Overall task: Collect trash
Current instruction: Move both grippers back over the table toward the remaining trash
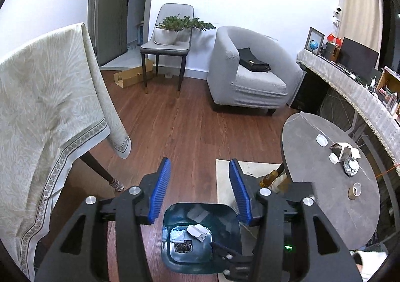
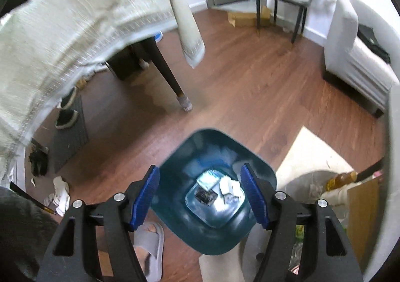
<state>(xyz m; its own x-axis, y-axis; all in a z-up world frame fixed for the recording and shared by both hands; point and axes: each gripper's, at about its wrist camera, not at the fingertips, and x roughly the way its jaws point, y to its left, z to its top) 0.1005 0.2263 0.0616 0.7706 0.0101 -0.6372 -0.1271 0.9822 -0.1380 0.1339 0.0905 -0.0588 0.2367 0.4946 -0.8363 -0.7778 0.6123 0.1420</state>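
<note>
Teal bin (image 2: 217, 239) stands upright, mouth upward, trash (image 2: 217, 189) at bottom; both jaws released, empty.

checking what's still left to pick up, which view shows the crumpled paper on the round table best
The left wrist view: the crumpled paper lies in plain sight on the round table. The right wrist view looks down into the bin and misses it.
</note>
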